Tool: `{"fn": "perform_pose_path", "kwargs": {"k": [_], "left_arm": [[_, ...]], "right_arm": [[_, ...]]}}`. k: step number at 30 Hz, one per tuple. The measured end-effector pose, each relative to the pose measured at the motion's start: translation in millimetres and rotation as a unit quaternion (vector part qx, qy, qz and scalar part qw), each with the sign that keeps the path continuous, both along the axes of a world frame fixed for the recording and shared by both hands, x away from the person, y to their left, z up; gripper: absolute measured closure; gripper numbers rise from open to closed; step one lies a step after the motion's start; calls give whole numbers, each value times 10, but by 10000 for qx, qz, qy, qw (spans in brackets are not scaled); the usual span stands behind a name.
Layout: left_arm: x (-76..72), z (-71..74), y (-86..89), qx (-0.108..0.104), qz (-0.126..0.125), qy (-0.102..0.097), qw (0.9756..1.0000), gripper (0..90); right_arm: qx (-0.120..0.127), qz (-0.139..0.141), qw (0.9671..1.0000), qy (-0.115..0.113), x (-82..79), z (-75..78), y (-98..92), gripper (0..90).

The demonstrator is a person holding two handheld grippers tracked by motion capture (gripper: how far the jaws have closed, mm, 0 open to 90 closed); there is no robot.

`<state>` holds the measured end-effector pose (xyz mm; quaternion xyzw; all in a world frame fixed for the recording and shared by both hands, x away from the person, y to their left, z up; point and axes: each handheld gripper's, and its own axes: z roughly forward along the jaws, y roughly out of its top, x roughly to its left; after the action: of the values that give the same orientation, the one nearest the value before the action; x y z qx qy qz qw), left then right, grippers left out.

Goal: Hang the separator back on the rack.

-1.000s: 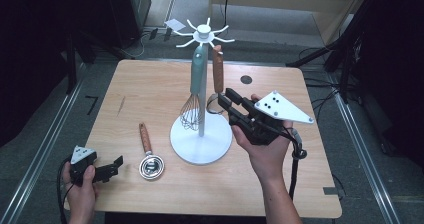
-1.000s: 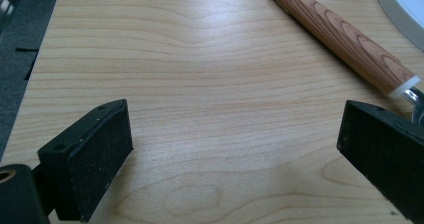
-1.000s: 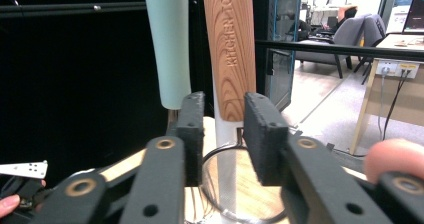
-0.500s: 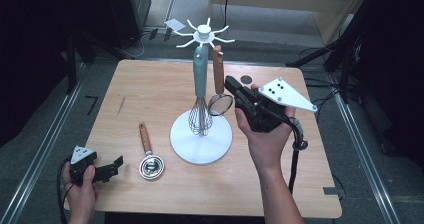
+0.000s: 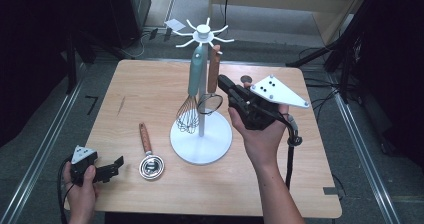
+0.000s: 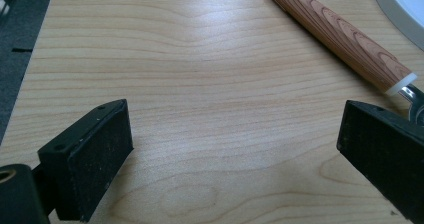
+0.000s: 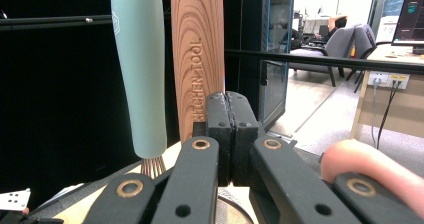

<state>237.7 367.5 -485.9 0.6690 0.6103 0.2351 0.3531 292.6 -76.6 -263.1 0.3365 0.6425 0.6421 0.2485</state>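
Right tool (image 5: 223,82), jaws pressed together, sits just beside the hanging wooden-handled strainer (image 5: 213,74).

High overhead view of table (image 5: 150,89); gripper cameras close

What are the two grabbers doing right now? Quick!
Left gripper: open, holding nothing, low over the table.
Right gripper: shut, nothing between its jaws, right by the hanging wooden handle.
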Motion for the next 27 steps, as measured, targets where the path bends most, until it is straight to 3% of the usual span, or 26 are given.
{"fn": "perform_pose_path", "kwargs": {"k": [9, 16, 27], "left_arm": [[3, -2, -2, -3, -10, -2, 10000, 14], [3, -2, -1, -5, -22, -6, 10000, 14], [0, 1, 2, -3, -41, 7, 10000, 14]], "right_arm": [[-84, 95, 9999, 12, 9, 3, 37, 900], [43, -64, 10000, -34, 80, 85, 2, 900], [297, 17, 9987, -404, 154, 257, 12, 900]]}}
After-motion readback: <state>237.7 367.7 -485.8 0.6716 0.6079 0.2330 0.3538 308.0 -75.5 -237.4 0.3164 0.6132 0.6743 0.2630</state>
